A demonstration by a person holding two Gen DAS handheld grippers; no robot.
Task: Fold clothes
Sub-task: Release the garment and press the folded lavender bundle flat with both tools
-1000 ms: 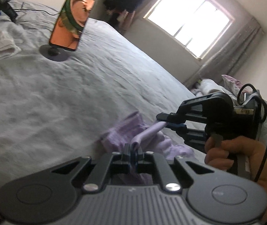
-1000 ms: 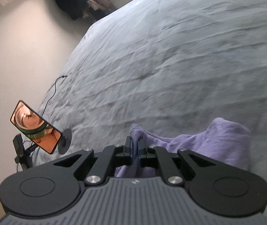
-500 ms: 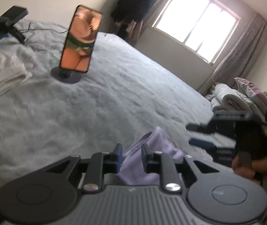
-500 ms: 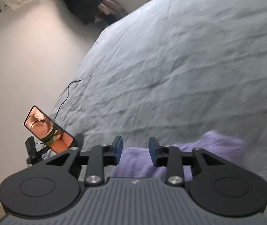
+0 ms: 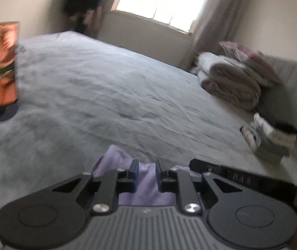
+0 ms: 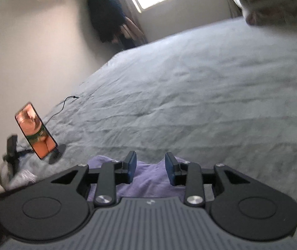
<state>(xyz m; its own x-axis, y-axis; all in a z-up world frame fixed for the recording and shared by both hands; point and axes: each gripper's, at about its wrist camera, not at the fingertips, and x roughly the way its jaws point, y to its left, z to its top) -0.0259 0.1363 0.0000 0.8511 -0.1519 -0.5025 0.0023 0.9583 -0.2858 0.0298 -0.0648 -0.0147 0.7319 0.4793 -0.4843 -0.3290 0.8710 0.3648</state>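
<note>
Where a second earlier both grippers had pinched the purple cloth (image 5: 146, 179) between shut fingers, each had since let go. The left gripper (image 5: 147, 174) held its fingers a narrow gap apart, the right gripper (image 6: 150, 169) a wider one; both had just been opening, and cloth showed behind each gap with no pad pressing on it. The cloth lay bunched and soft on the near part of the bed (image 5: 117, 87), right under both grippers. In the left view the scene had swung rightward: the phone (image 5: 0, 64) on its round stand had slid to the far left edge, and a pile of folded bedding (image 5: 232, 79) had come into sight at the right. The bed's grey sheet was matte and finely creased. The grippers were black plastic with ribbed grey bodies and blue pads. Faint lettering on the black bar (image 5: 242, 179) beside the left gripper was too blurred to read.
</note>
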